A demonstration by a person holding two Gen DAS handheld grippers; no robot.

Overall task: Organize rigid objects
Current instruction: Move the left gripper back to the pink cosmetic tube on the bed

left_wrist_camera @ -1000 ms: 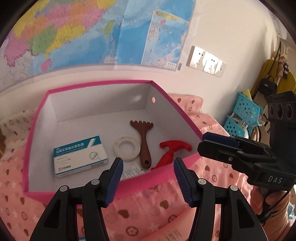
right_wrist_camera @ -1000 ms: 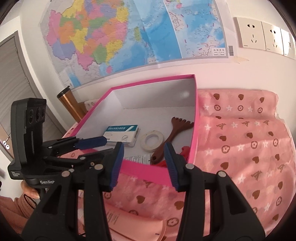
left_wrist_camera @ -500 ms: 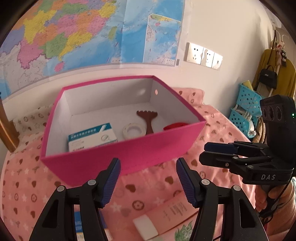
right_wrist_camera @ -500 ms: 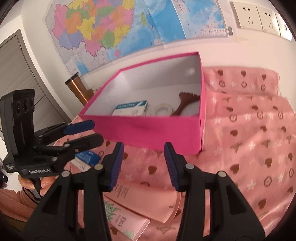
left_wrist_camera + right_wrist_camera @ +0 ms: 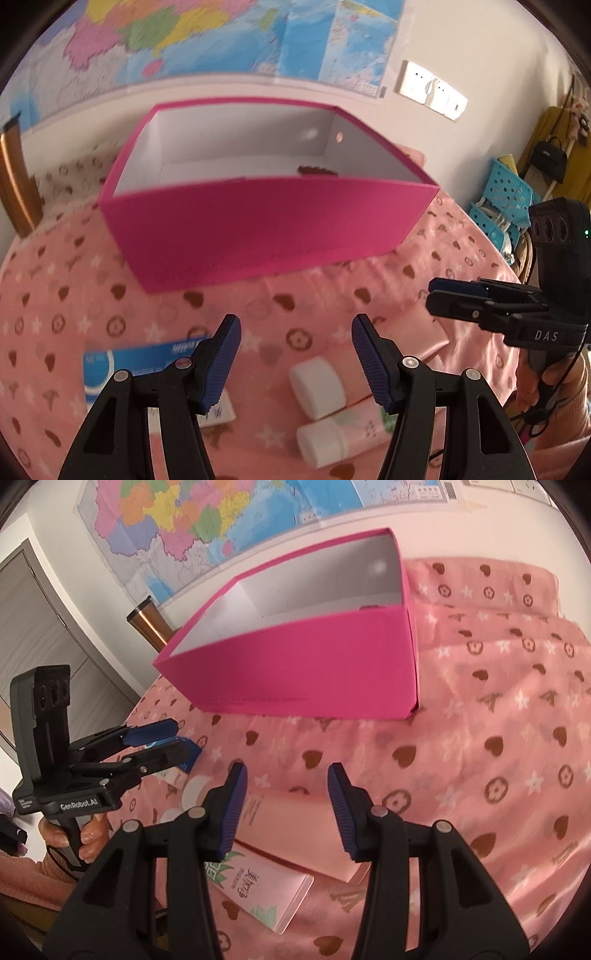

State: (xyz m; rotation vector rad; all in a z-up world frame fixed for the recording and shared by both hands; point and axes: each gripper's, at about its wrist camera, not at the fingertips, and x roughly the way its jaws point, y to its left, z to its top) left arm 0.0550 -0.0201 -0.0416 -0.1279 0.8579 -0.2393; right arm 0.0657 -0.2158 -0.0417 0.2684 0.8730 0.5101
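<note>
Tools, left tool (image 5: 295, 354) and right tool (image 5: 284, 805), both released, have withdrawn from the pink box (image 5: 266, 225) toward tubes (image 5: 325, 406) at 6 o'clock.

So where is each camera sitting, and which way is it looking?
Left wrist: on the left gripper, looking forward and down at the pink box and white-capped tubes; its open blue fingers show, with the right gripper at right.
Right wrist: on the right gripper, facing the same box and a pink tube; the left gripper shows at left.
Shared: box, tubes, heart-print cloth, wall map.
</note>
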